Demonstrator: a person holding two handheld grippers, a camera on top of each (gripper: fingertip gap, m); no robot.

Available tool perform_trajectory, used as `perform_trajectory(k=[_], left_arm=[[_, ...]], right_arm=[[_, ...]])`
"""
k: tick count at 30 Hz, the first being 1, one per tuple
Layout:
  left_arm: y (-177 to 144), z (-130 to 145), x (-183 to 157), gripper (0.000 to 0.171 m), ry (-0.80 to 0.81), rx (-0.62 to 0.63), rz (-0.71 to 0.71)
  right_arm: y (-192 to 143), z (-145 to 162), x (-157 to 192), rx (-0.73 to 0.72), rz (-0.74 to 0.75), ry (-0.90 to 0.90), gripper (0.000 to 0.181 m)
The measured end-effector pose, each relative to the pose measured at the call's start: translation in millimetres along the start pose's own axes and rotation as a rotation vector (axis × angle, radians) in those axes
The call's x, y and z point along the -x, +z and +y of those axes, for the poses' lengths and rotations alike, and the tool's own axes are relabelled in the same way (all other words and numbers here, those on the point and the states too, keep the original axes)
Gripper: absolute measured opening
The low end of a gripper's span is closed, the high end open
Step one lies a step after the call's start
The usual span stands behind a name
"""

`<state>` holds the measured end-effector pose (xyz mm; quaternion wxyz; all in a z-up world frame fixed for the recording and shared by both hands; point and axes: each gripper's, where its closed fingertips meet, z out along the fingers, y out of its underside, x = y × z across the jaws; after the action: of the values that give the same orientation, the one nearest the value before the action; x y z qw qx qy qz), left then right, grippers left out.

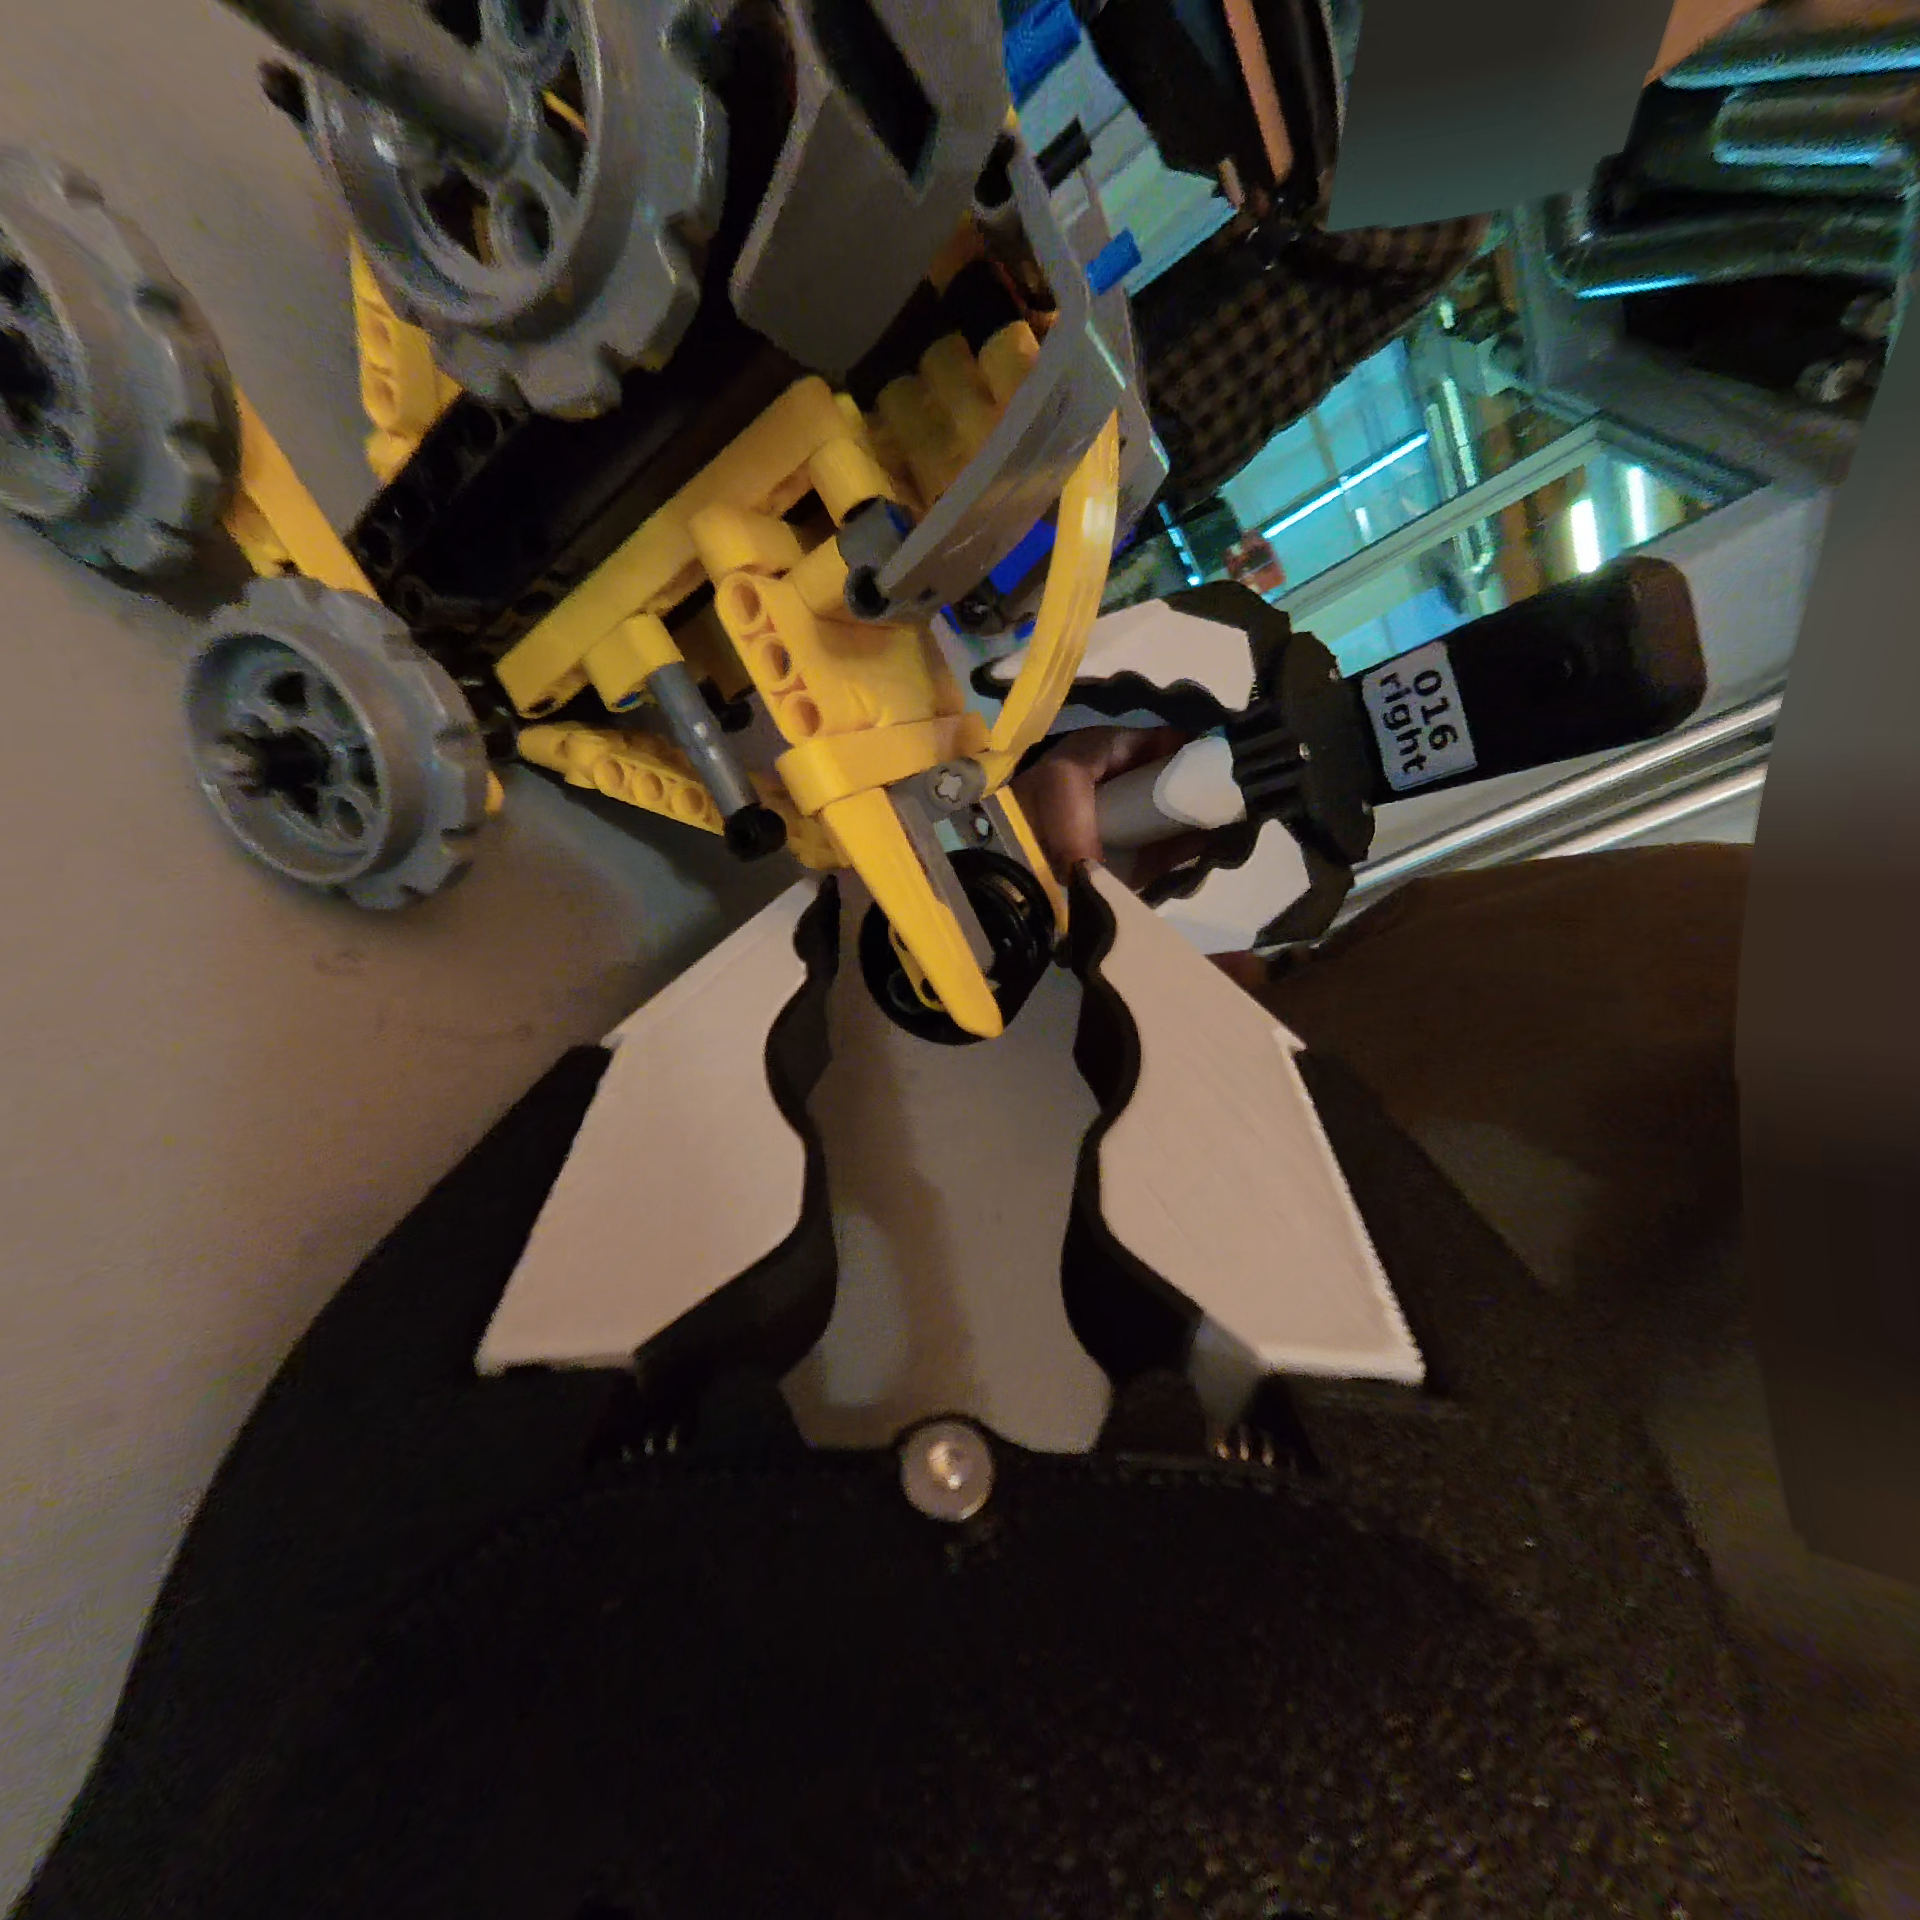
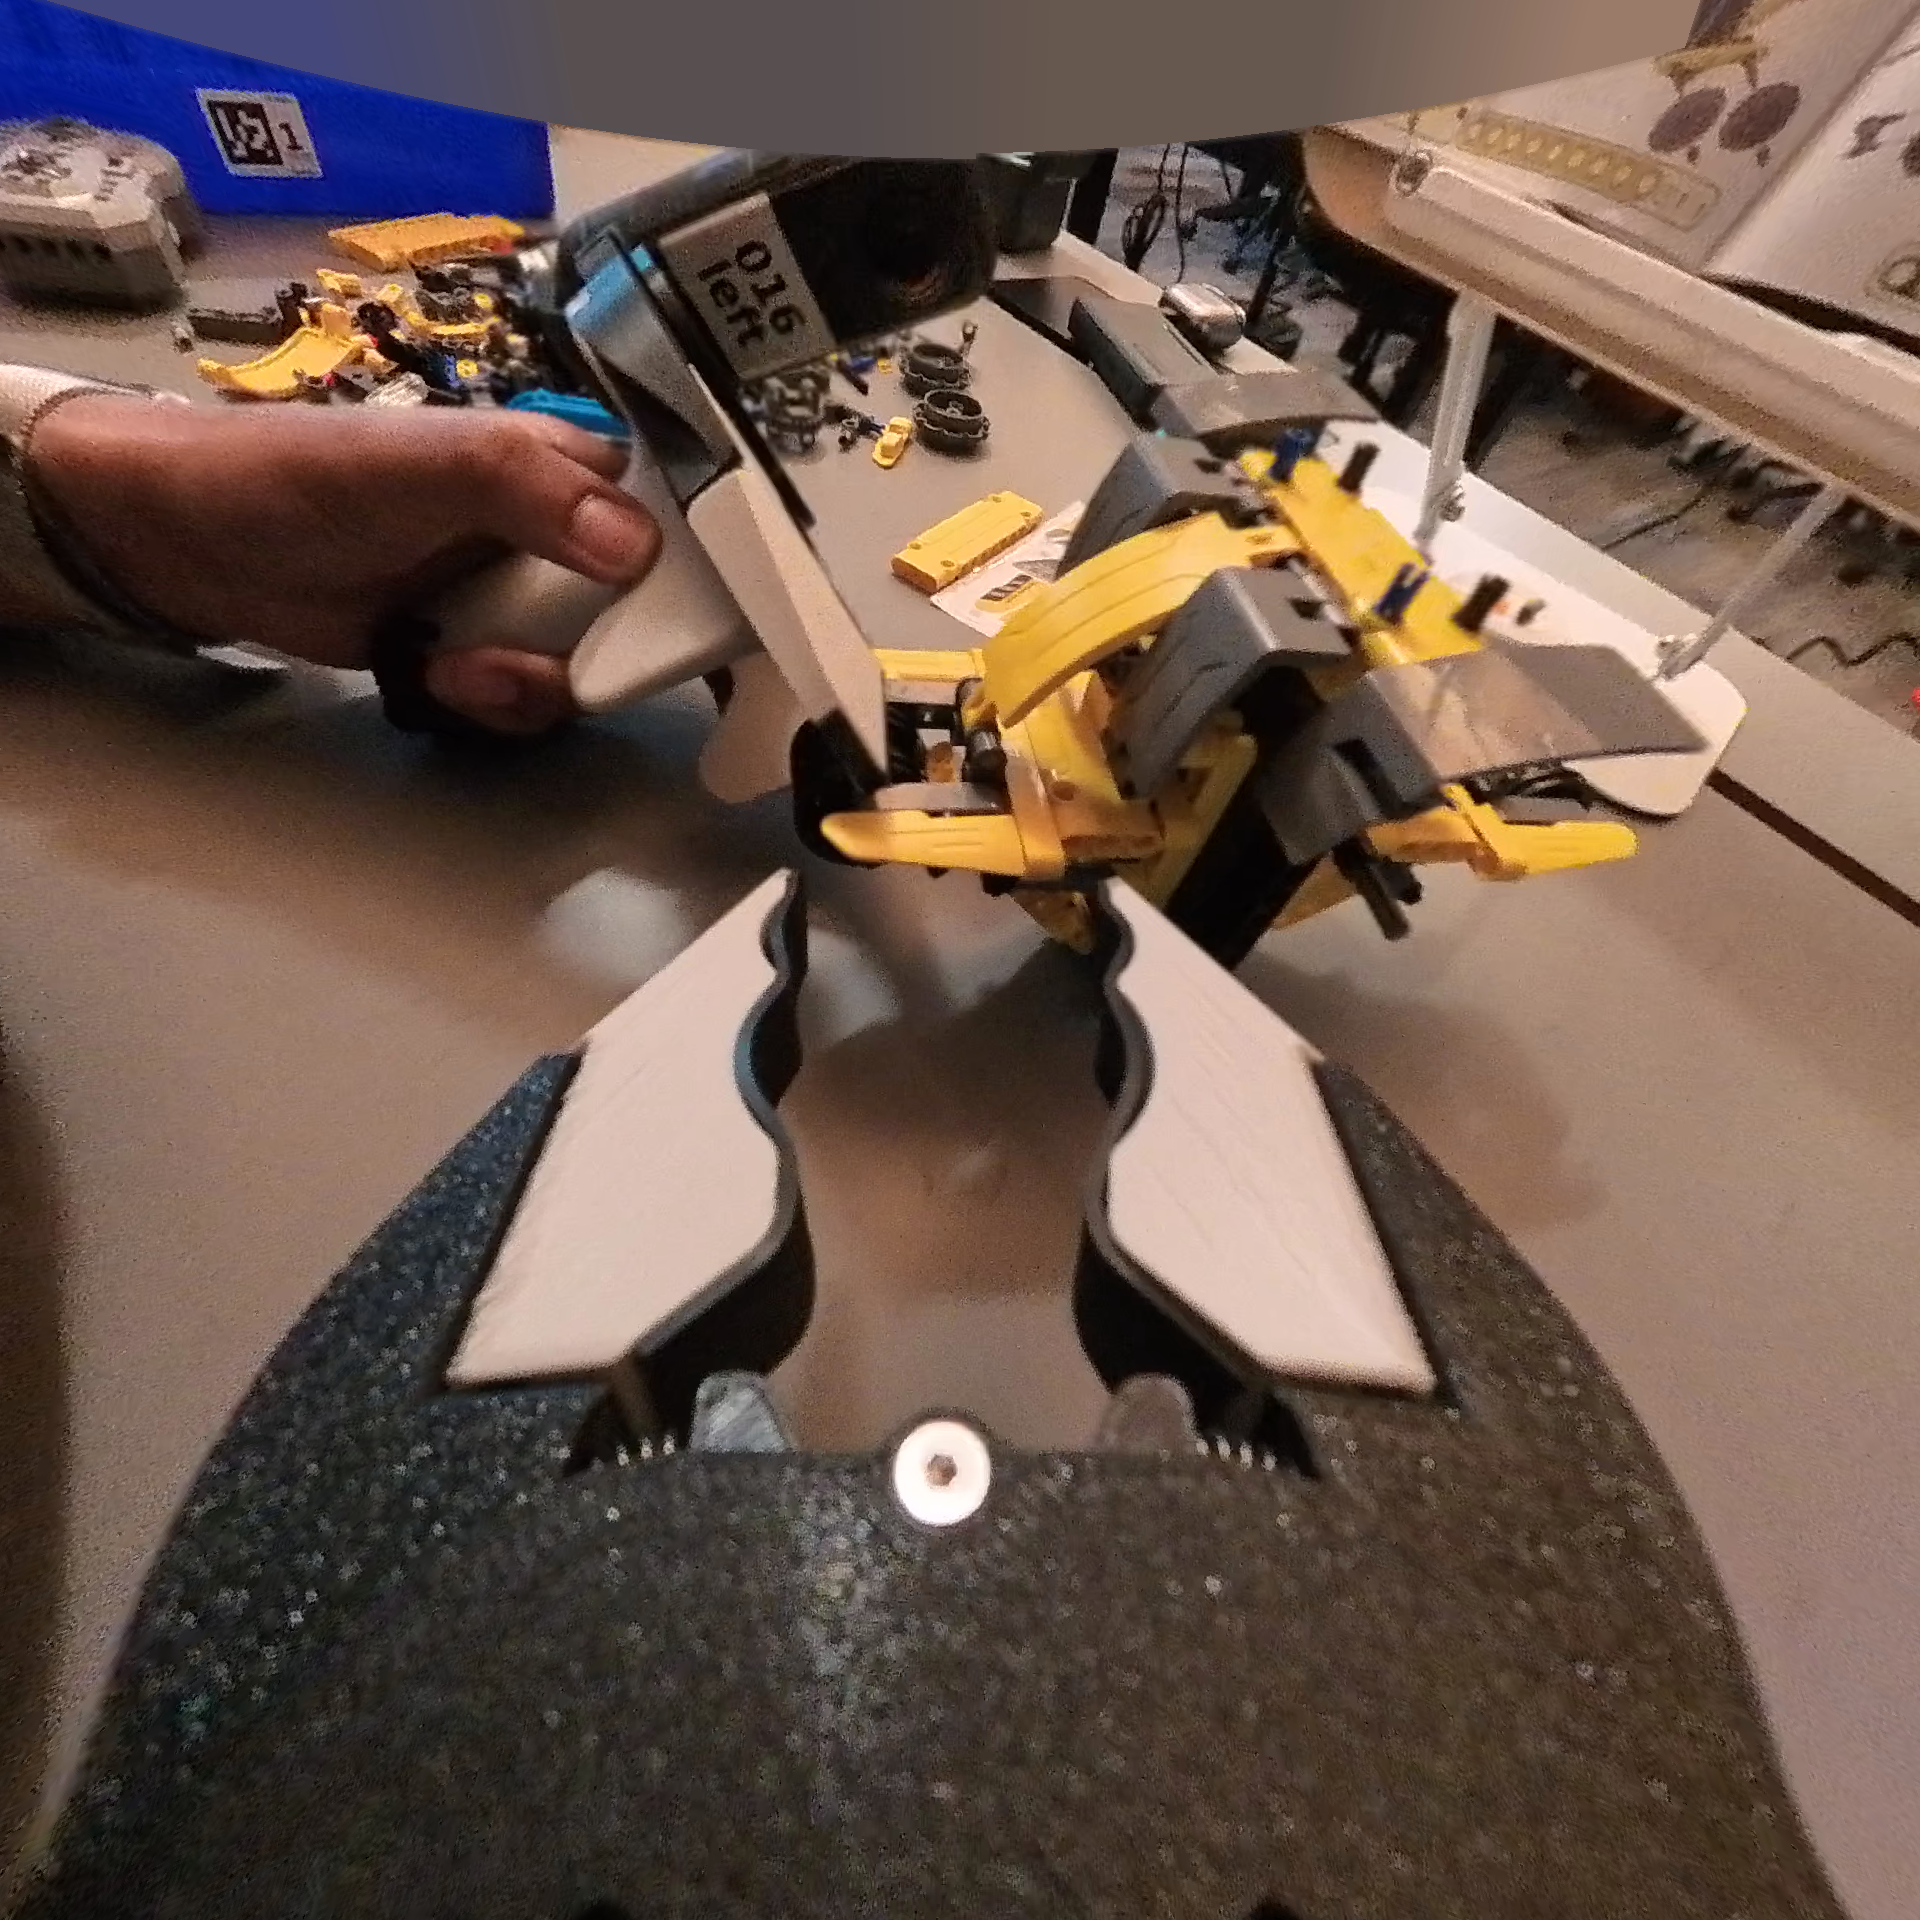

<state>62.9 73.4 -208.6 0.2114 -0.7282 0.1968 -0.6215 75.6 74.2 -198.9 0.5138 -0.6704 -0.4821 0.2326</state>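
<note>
A yellow and grey brick-built vehicle (image 1: 790, 582) with grey toothed wheels (image 1: 332, 738) is tipped up off the table. My left gripper (image 1: 951, 914) is shut on its front end, around a yellow prong and a black coil spring (image 1: 997, 935). From the right wrist view the vehicle (image 2: 1143, 675) hangs tilted from the left gripper (image 2: 810, 774), which a hand (image 2: 312, 520) holds. My right gripper (image 2: 951, 904) is open and empty, its tips just short of the vehicle's underside. It also shows open in the left wrist view (image 1: 1091, 790).
On the grey table (image 2: 312, 987), a pile of loose yellow and black parts (image 2: 395, 332) lies at the back left before a blue bin (image 2: 416, 135). Black tyres (image 2: 951, 405) and a yellow plate (image 2: 966, 540) lie behind the vehicle. A white tray (image 2: 1704, 717) and an open booklet (image 2: 1662, 156) are at the right. My left and right fingertips are right by each other.
</note>
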Motion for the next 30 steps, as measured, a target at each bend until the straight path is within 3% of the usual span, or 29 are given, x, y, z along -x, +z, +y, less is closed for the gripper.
perform_trajectory(k=[7,15,21,24,27,30], left_arm=[[-16,-8,3,0.041,0.033,-0.028,-0.018],[-12,-4,-7,0.035,0.041,-0.004,0.075],[1,6,-18,0.047,0.101,0.061,0.088],[3,7,-19,0.048,0.094,0.069,0.104],[3,6,-19,0.047,0.077,0.062,0.120],[-1,4,-15,0.042,0.053,0.053,0.114]], right_arm=[[7,-3,-1,-0.049,-0.007,-0.045,0.049],[-2,6,-22,-0.036,0.060,-0.045,0.046],[-12,14,-43,-0.019,0.127,-0.017,0.044],[-23,7,-38,-0.080,0.099,-0.027,0.043],[-34,-12,-17,-0.210,0.015,-0.080,0.044],[-30,-20,5,-0.244,-0.084,-0.101,0.044]])
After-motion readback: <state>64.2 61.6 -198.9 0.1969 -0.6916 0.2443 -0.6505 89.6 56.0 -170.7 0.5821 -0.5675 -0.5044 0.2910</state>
